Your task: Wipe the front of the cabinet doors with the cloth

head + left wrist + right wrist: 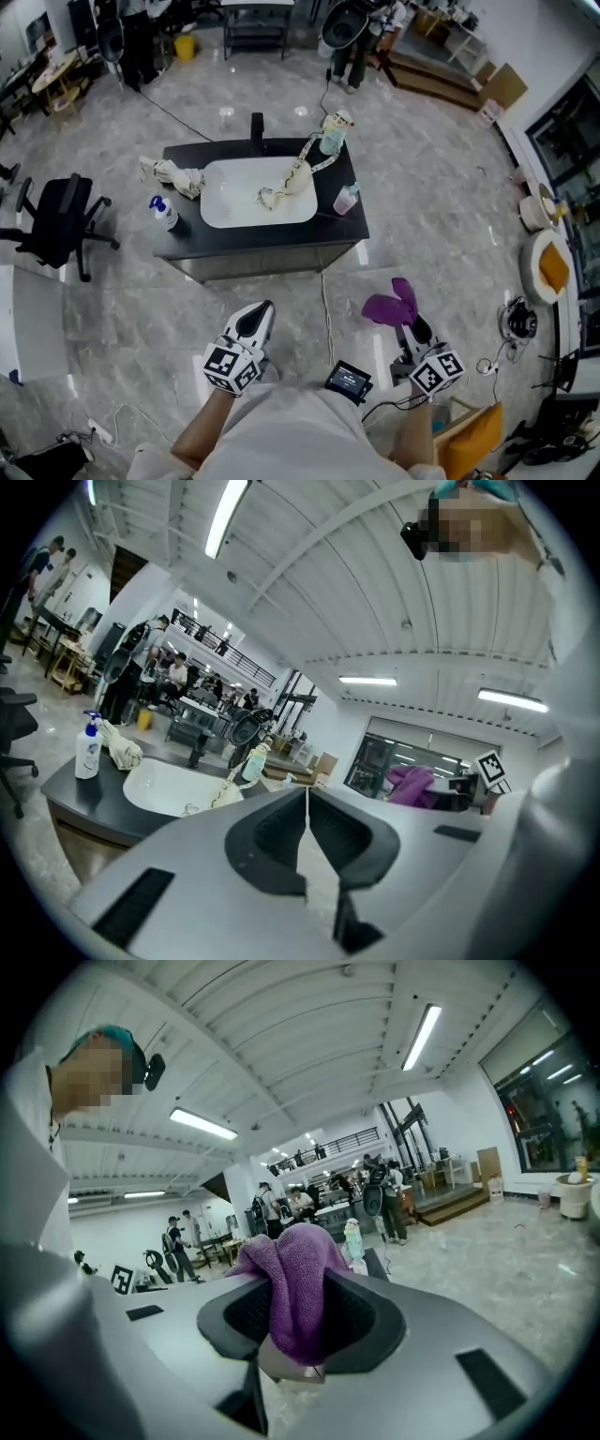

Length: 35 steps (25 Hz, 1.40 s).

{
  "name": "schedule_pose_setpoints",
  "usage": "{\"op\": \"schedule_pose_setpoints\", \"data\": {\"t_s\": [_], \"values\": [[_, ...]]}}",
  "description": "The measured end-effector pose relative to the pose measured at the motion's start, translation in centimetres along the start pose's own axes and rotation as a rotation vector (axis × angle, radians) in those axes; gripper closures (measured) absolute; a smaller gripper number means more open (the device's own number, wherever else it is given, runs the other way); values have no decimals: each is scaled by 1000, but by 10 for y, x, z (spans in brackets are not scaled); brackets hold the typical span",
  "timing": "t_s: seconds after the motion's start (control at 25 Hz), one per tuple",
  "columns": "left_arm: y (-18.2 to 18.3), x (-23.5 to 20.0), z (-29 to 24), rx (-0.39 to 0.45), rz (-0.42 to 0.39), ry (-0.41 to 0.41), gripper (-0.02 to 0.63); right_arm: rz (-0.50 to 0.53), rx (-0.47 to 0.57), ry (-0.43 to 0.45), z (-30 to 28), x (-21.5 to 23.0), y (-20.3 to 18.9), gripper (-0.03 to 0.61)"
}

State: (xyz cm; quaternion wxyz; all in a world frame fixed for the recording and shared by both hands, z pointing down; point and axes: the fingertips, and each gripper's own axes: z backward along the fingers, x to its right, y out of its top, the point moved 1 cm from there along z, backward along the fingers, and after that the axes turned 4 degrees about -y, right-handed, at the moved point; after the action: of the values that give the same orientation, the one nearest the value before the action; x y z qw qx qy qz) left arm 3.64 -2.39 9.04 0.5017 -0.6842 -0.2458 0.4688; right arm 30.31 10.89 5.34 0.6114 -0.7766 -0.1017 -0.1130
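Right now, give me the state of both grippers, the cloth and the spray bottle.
Left gripper: shut, empty.
Right gripper: shut on the purple terry cloth.
Purple terry cloth: bunched, clamped between the jaws.
White spray bottle with blue top: upright on the black countertop.

No word, number or brand can be read anywhere. The marker cube (pixel 232 364) behind the jaws of the left gripper (pixel 261 314) and its twin (pixel 436 371) behind the jaws of the right gripper (pixel 410 317) carry only black-and-white square patterns. Between them, a small screen (pixel 349 378) glows with unreadable print. Well ahead of both jaws, the spray bottle (pixel 164 213) on the worktop (pixel 349 167) has a label too small to read.
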Motion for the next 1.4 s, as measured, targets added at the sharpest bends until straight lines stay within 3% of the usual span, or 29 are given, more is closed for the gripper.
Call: {"op": "schedule_pose_setpoints", "data": {"t_s": [0.16,0.32,0.56,0.88,1.0,1.24,1.4], "values": [[-15,0,-21,-49,12,-36,597,-10,-13,18,-18,31,1,443],[-44,-10,-44,-113,13,-23,597,-26,-105,112,-47,62,-41,443],[-73,-10,-103,-84,80,26,597,-59,-199,135,-101,122,-101,443],[-169,-17,-160,-142,119,32,597,-59,-323,180,-169,175,-201,443],[-203,-38,-171,-143,136,57,597,-108,-333,122,-198,197,-237,443],[-257,-87,-190,-147,144,110,597,-316,-338,-139,-246,255,-313,443],[-303,-109,-205,-211,147,93,597,-286,-368,-200,-279,272,-357,443]]}}
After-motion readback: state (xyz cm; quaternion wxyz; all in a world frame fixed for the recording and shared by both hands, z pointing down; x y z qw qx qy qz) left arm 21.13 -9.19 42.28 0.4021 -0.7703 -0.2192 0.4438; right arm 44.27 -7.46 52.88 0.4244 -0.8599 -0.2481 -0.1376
